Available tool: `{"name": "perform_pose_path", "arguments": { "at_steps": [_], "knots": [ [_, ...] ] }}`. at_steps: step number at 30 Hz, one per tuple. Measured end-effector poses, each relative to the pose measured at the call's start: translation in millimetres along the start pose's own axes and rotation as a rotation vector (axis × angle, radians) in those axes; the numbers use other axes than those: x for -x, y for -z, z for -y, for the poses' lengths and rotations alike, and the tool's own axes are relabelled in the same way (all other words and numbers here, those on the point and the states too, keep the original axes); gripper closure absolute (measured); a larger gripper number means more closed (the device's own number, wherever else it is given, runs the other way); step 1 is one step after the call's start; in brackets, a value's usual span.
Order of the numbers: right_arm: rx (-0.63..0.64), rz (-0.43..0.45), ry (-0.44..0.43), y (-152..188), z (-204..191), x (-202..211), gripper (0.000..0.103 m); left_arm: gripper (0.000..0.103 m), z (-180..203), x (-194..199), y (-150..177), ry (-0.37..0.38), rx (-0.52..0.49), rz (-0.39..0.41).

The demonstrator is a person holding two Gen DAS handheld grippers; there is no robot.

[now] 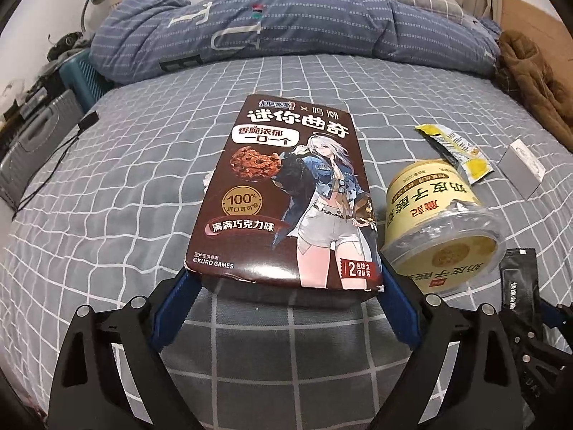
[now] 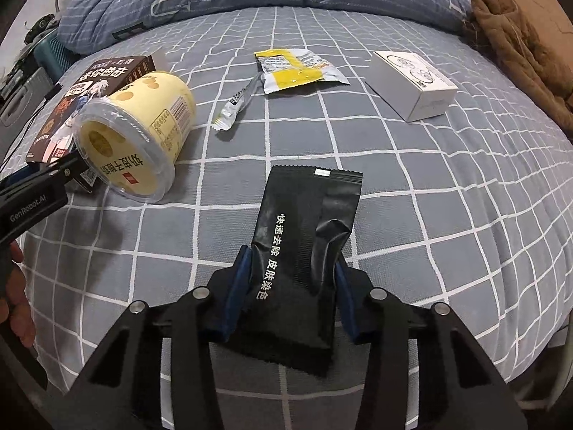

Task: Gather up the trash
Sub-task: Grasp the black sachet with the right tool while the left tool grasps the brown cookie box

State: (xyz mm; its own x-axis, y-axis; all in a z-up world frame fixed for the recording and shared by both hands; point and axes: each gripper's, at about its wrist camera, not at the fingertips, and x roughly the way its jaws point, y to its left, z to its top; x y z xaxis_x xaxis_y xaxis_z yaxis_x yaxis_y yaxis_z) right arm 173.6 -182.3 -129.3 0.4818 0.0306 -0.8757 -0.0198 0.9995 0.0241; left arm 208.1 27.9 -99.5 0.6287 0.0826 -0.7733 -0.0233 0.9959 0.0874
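Observation:
A brown cookie box (image 1: 286, 186) lies flat on the grey checked bedsheet (image 1: 125, 186). My left gripper (image 1: 284, 279) is shut on it, with a blue pad pressing each near corner. Beside the box on the right, a yellow lidded tub (image 1: 440, 222) rests on its side. In the right wrist view, my right gripper (image 2: 292, 272) is shut on a black sachet (image 2: 304, 222), which buckles between the pads. Further up the bed lie a yellow and silver wrapper (image 2: 293, 68) and a small silver stick wrapper (image 2: 232, 107).
A white carton (image 2: 412, 82) sits at the right of the bed. A rolled blue quilt (image 1: 286, 28) lies across the far end, and a brown garment (image 1: 530, 79) is heaped at the far right. A grey suitcase (image 1: 32, 136) stands beyond the bed's left edge, near a black cable (image 1: 71, 136).

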Motion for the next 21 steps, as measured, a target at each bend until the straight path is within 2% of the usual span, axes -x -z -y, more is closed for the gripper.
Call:
{"name": "perform_pose_path", "arguments": {
  "at_steps": [13, 21],
  "knots": [
    [0.034, 0.013, -0.013, 2.5, -2.5, 4.5, 0.081, 0.015, -1.3, 14.8, 4.5, 0.035, 0.033, 0.017],
    [0.093, 0.023, -0.013, 5.3, -3.5, 8.5, 0.085, 0.015, -4.1, 31.6, 8.6, 0.034, 0.051, 0.048]
  ]
}}
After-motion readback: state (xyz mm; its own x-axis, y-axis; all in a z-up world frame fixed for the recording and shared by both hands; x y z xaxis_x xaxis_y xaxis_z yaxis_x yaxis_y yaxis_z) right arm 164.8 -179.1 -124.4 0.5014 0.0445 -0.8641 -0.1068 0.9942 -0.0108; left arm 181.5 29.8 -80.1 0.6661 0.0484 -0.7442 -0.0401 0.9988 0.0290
